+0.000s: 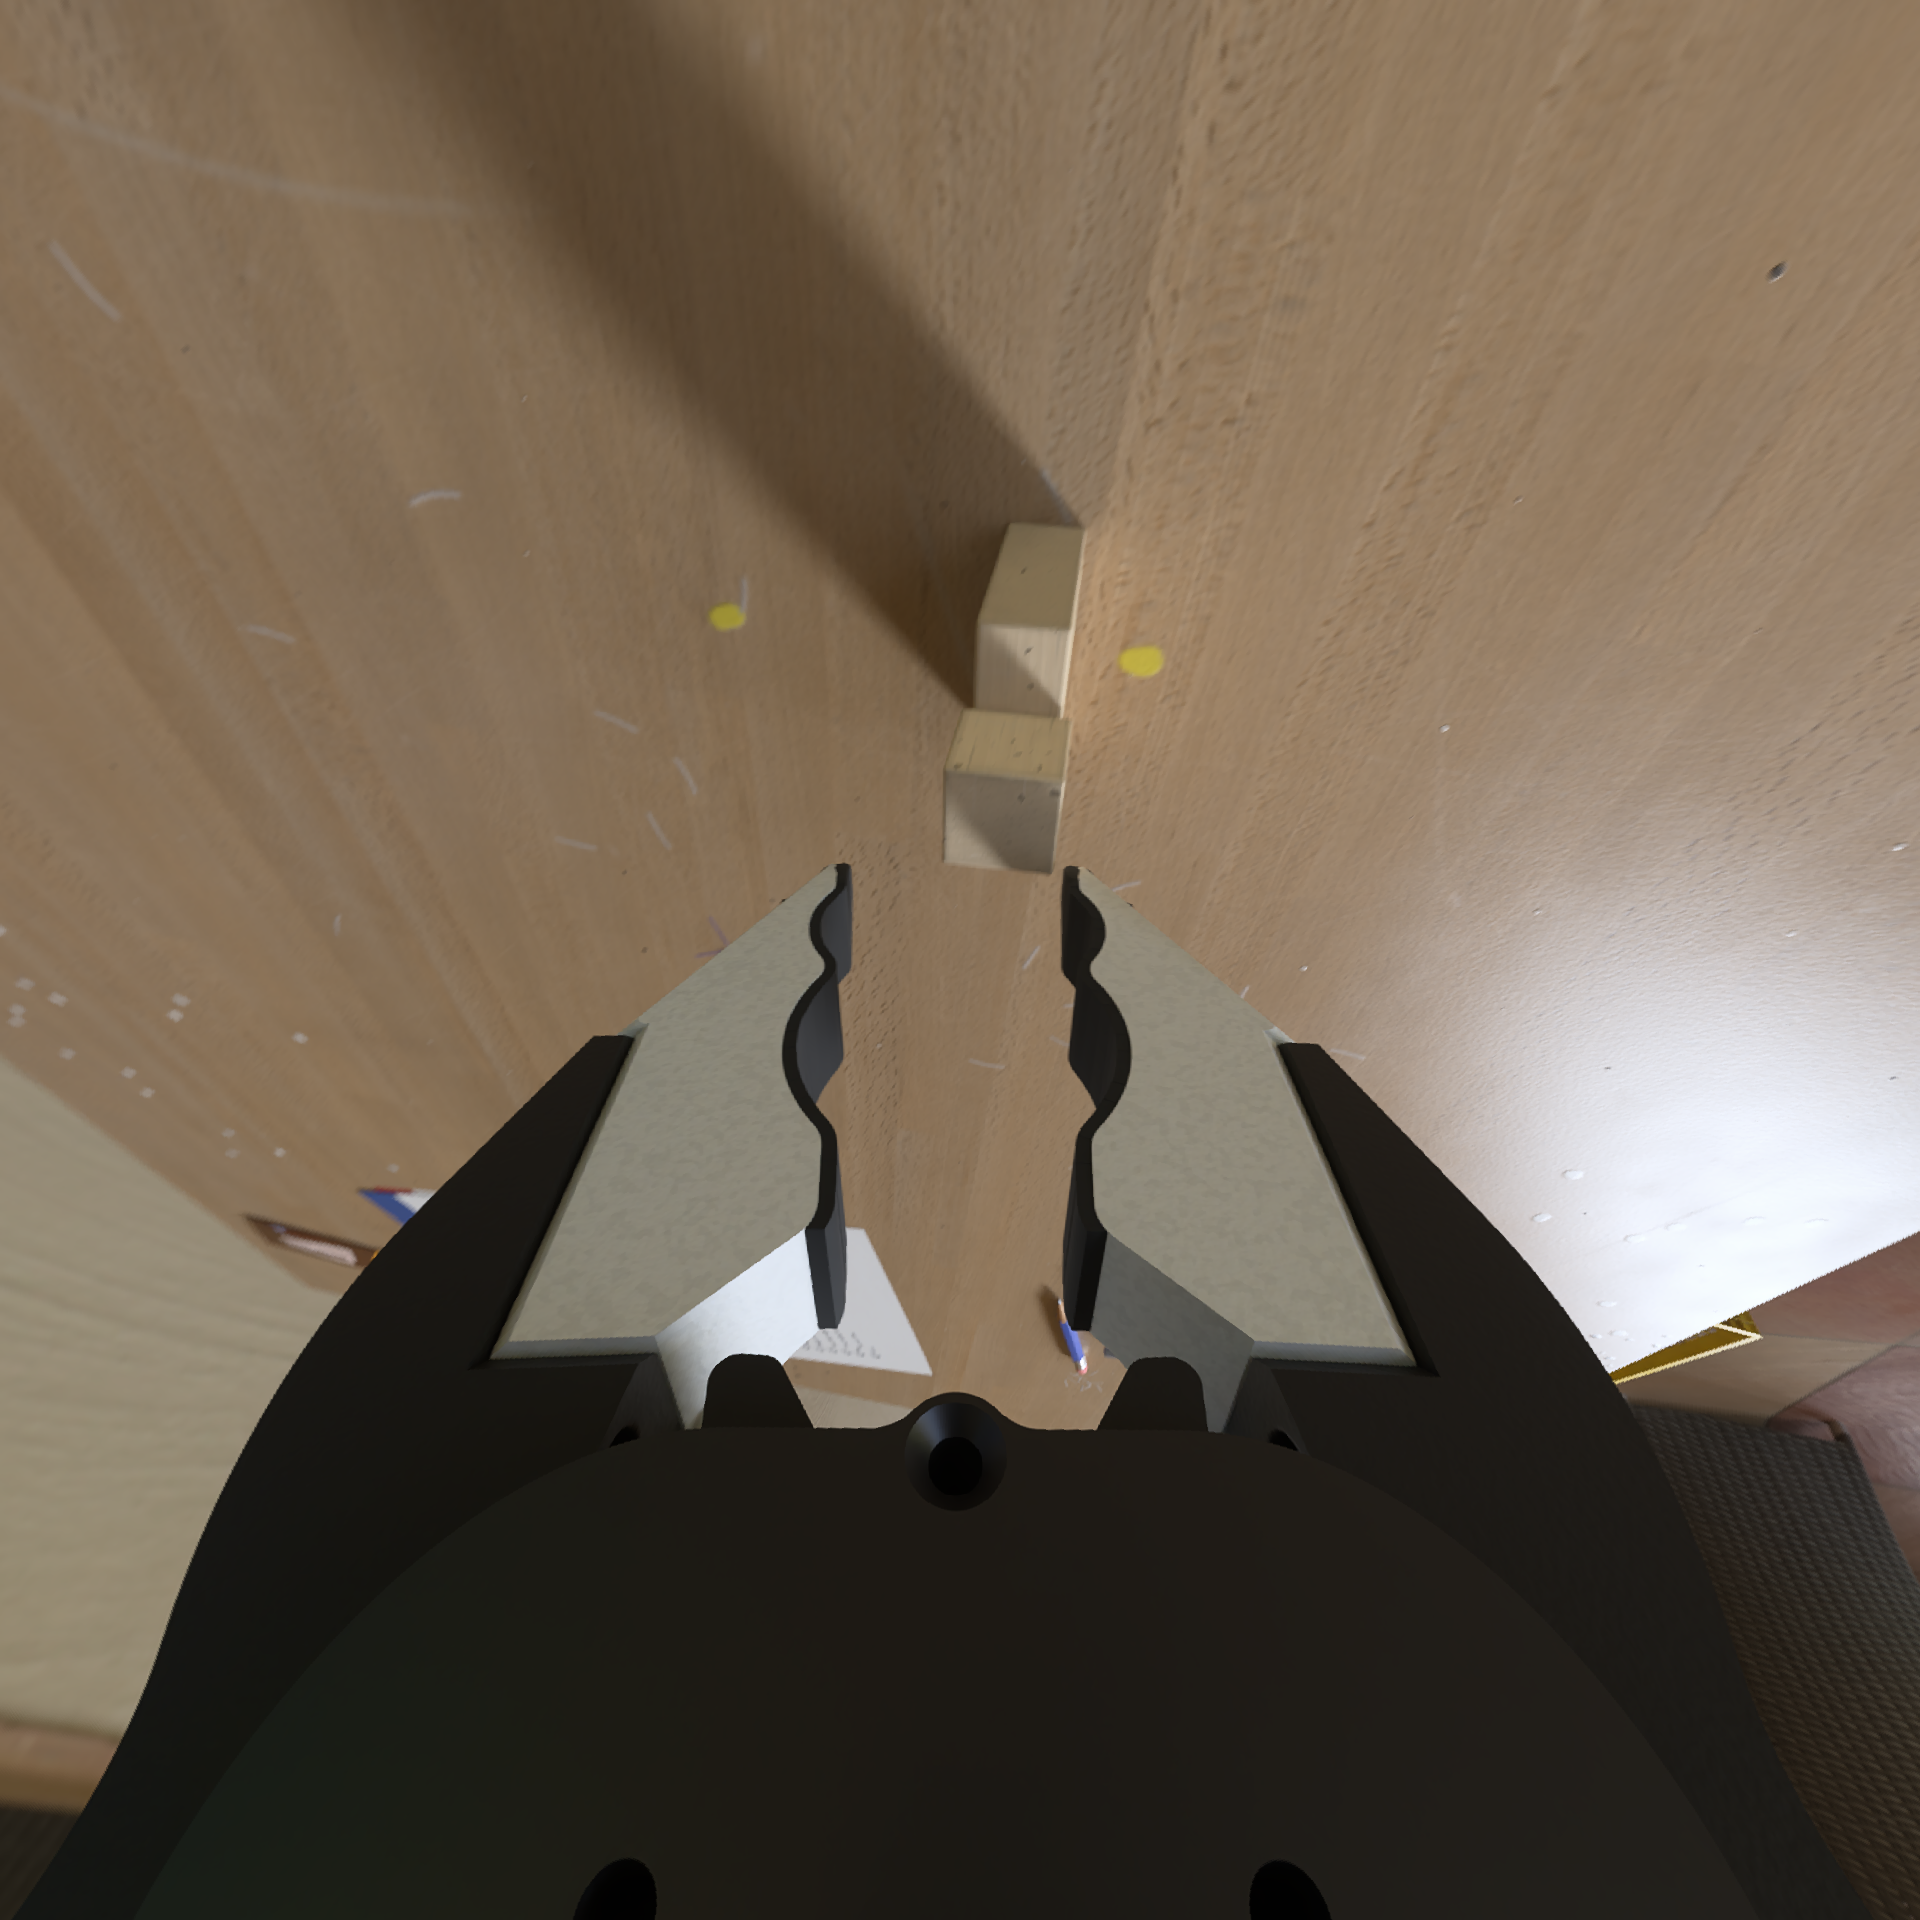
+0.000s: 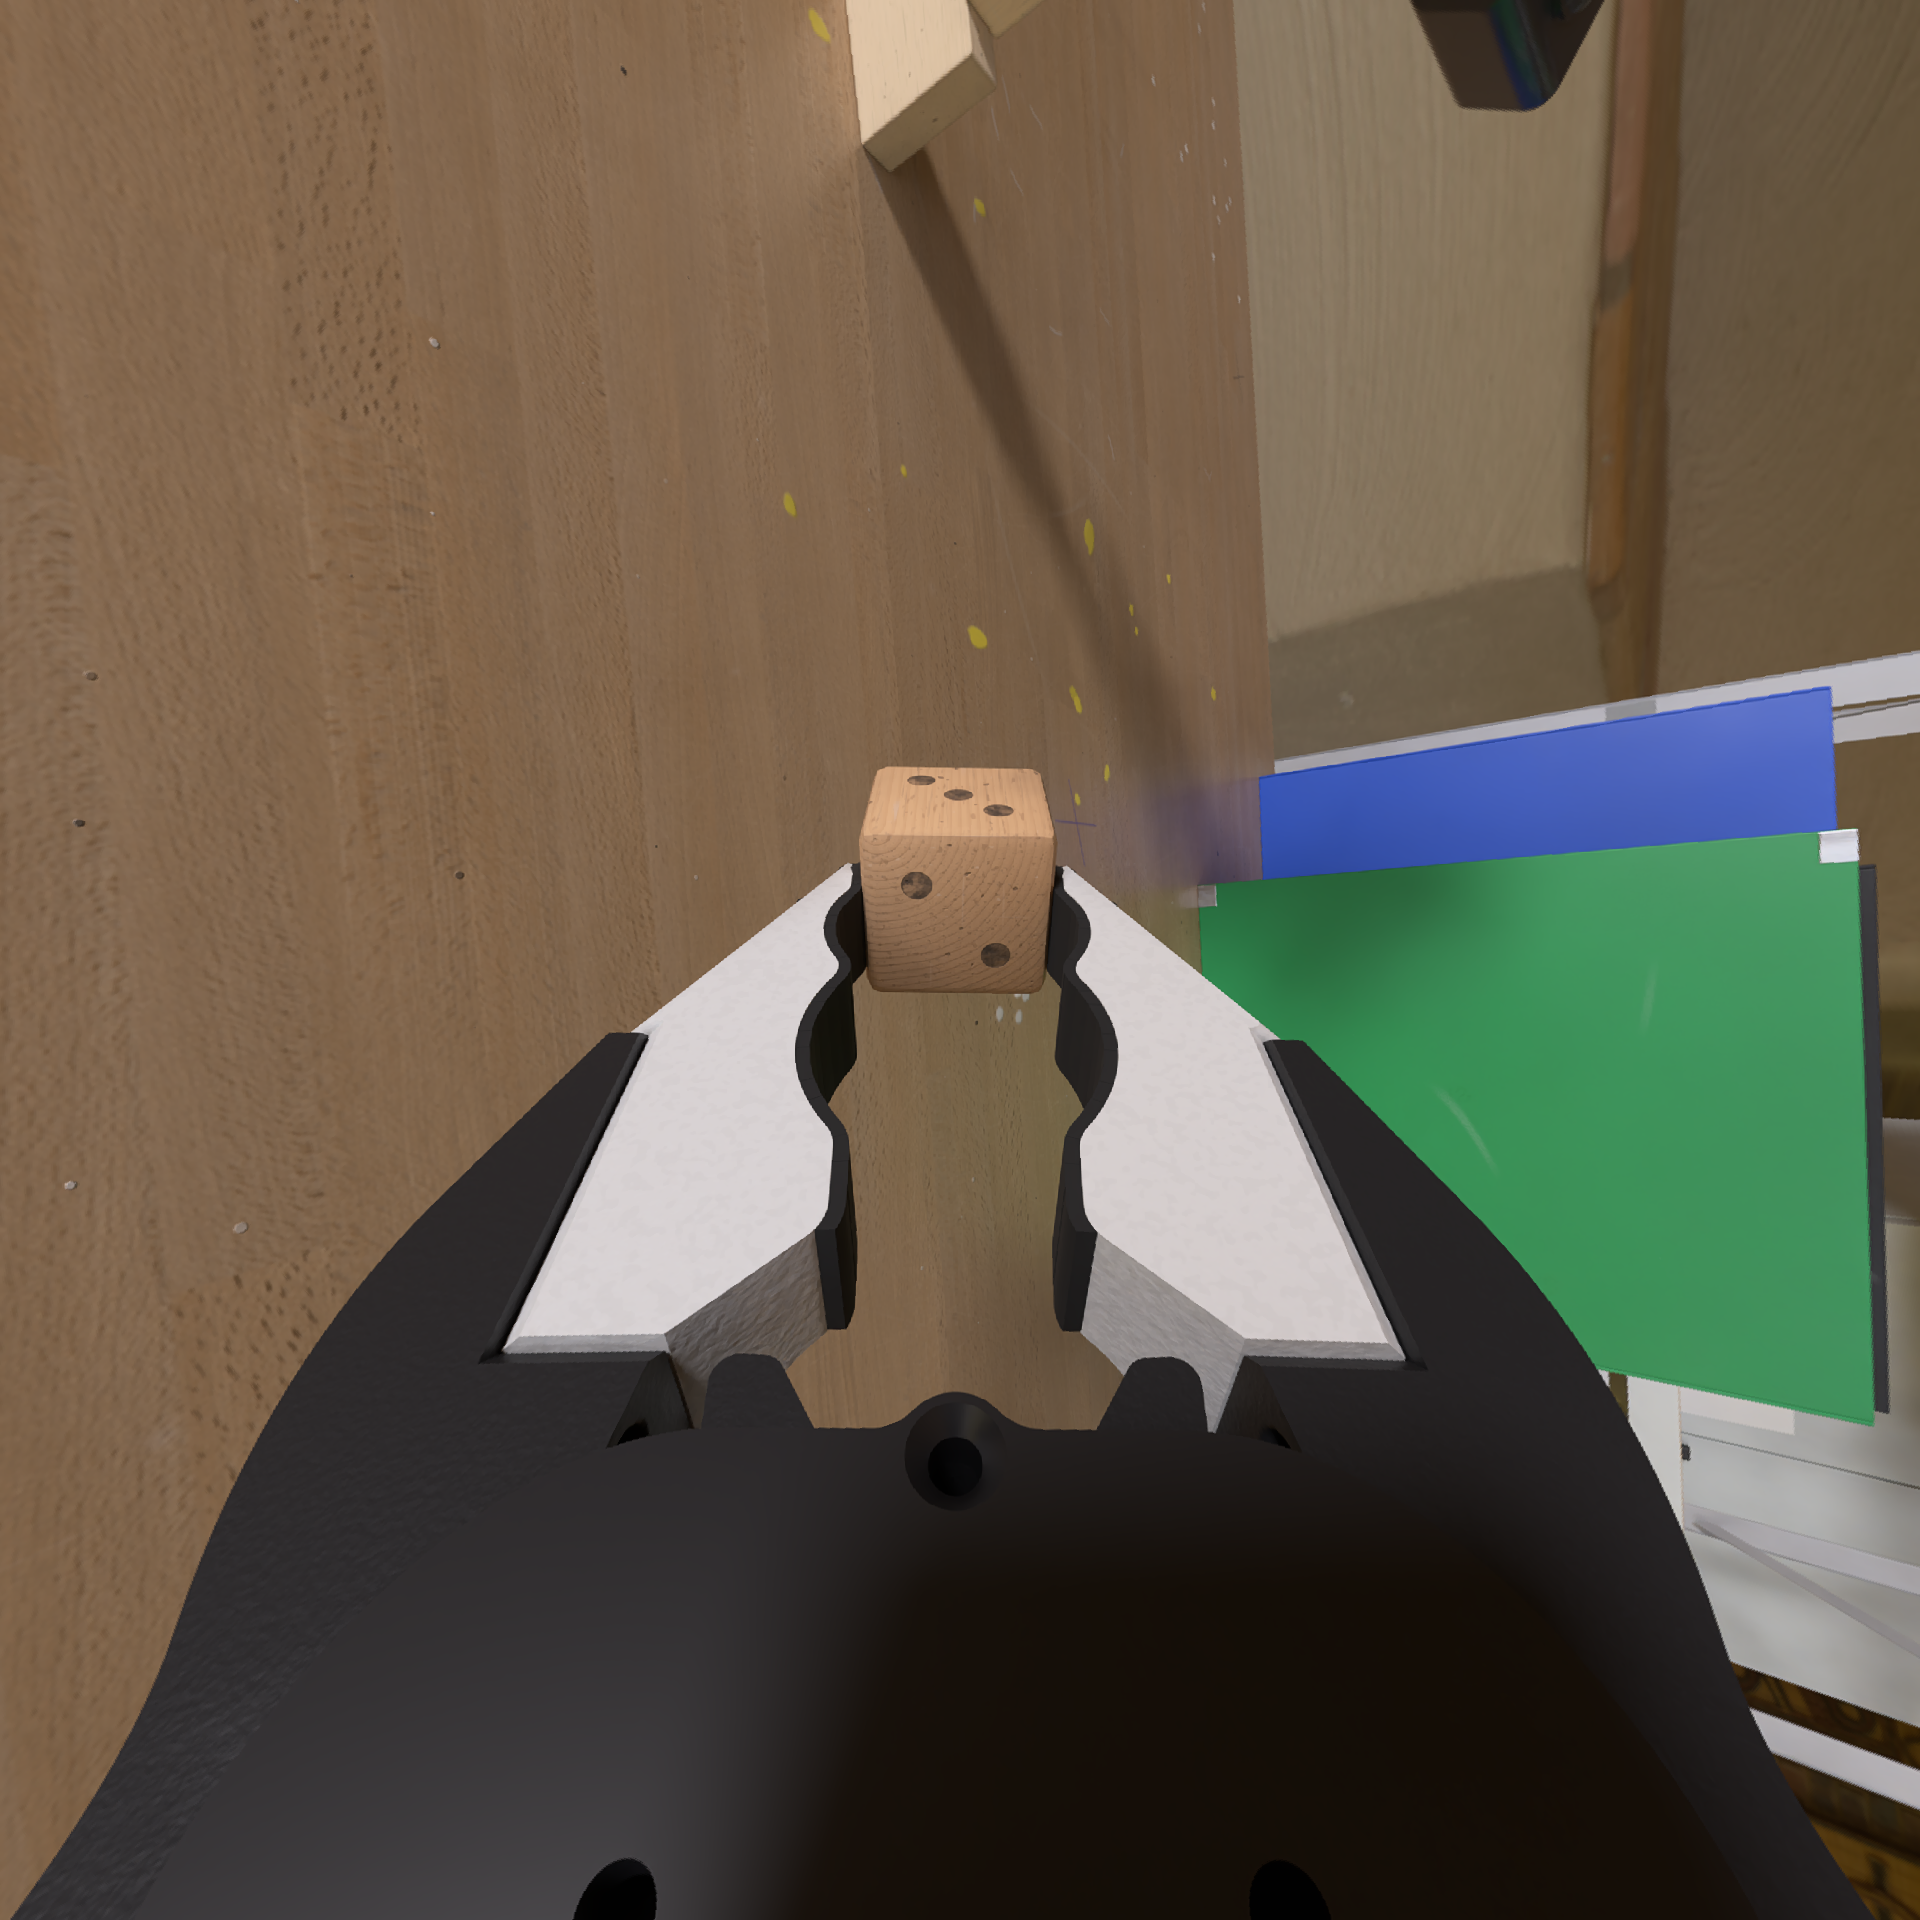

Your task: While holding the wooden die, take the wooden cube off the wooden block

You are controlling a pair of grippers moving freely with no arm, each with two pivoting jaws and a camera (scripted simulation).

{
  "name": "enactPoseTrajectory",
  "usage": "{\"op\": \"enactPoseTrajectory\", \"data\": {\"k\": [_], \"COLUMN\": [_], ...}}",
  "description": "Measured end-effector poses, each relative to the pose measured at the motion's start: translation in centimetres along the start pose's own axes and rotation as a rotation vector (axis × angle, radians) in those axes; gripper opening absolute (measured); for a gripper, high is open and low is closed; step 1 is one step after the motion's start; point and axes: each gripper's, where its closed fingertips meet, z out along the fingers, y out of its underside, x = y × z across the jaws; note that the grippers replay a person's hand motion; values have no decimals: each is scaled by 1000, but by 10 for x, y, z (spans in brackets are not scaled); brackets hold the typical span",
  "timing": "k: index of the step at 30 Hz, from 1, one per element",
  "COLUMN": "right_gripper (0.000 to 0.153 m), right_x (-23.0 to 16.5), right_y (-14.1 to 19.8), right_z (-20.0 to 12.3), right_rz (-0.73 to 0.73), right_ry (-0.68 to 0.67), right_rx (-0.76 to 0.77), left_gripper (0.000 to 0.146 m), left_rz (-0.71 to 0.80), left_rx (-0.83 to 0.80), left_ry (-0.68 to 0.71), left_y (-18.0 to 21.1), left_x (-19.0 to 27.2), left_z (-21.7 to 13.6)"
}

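A: What is gripped on the right?

B: The wooden die is clamped between the fingertips of the right gripper, at the centre of the right wrist view. Dark pips are seen on its two visible faces. A green panel and a blue panel are seen at the right of that frame.

A: And the left gripper?

B: Its jaws are held apart with nothing between them. Just above its tips, in the middle of the left wrist view, the wooden cube is seen, with the wooden block right behind it. Whether the two touch cannot be told.

A: What else is seen on the table?

B: Yellow spots are seen on either side of the block. A sheet of paper and a blue pencil are seen low in the frame, between the fingers.
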Motion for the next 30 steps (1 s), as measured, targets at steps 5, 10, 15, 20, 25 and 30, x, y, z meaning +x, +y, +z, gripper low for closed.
{"op": "enactPoseTrajectory", "data": {"k": [5,10,15,20,25,30], "right_gripper": [34,34,34,34,34,34], "right_x": [1,-1,1,-1,0,0], "right_y": [0,-1,-1,-3,-4,-5], "right_z": [0,1,1,2,2,2], "right_rz": [5,3,8,3,1,-5], "right_ry": [2,-3,2,-1,2,4], "right_rx": [2,5,5,6,7,10], "left_gripper": [23,21,21,21,21,21], "left_rz": [17,-17,-25,-71,-179,-281], "left_rx": [64,145,227,290,392,453], "left_ry": [-4,-66,-305,-570,-720,-832], "left_y": [-10,-12,-9,2,21,49], "left_x": [5,4,-15,-28,-25,-21], "left_z": [0,-12,-44,-87,-133,-169]}}
